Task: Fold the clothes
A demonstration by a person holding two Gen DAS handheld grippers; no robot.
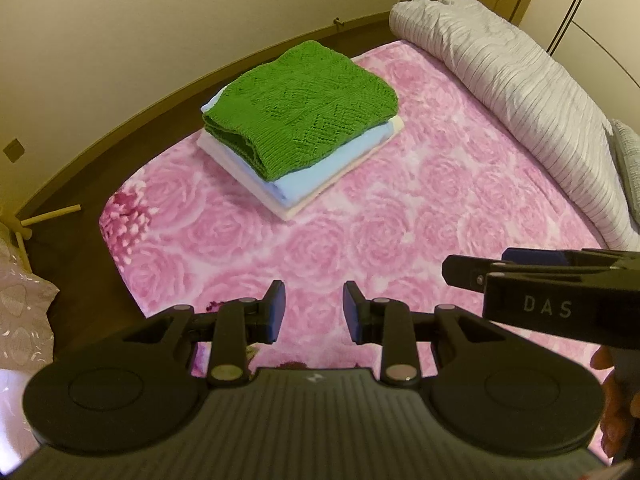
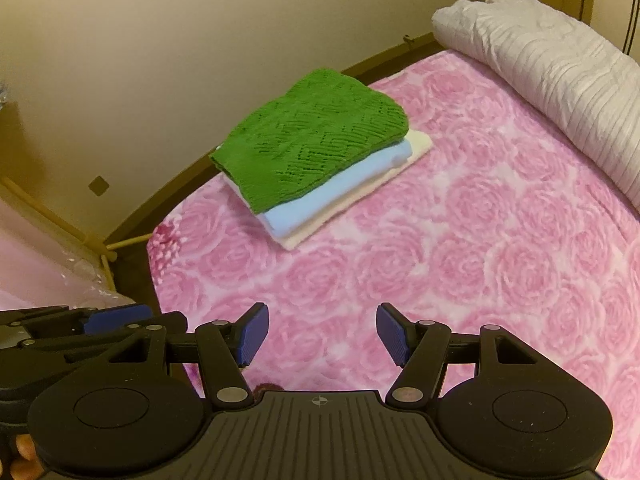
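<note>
1. The left tool (image 1: pixel 314 312) hovers over the near edge of the bed, its two blue-padded fingers parted with a moderate gap and nothing between them.
2. The right tool (image 2: pixel 320 334) hovers just beside it on the right, fingers spread wider, also holding nothing. Both point toward the stack of clothes.
3. Each tool intrudes into the other's view only in part. In the left wrist view the right tool comes in from the right edge, side on, and is cut off by the frame. In the right wrist view the left tool shows at the lower left, mostly hidden behind the right tool's body.
4. Only slivers of the person's fingers show at the frame edges below the tools; the hands themselves are hidden.
5. The stack of clothes (image 1: pixel 296 136) lies well beyond the tools on the pink rose-patterned blanket (image 1: pixel 400 220), toward the bed's far-left side near the wall (image 1: pixel 160 20).
6. Three folded pieces are countable: a green knit sweater (image 2: pixel 312 136) on top, a light blue garment (image 2: pixel 320 196) under it, and a cream piece (image 2: pixel 416 144) at the bottom. Whether more layers lie between them cannot be told.
7. One rolled, ribbed grey-white duvet (image 2: pixel 560 92) lies to the right of the stack along the bed's far side, cut off at the frame edge.
</note>
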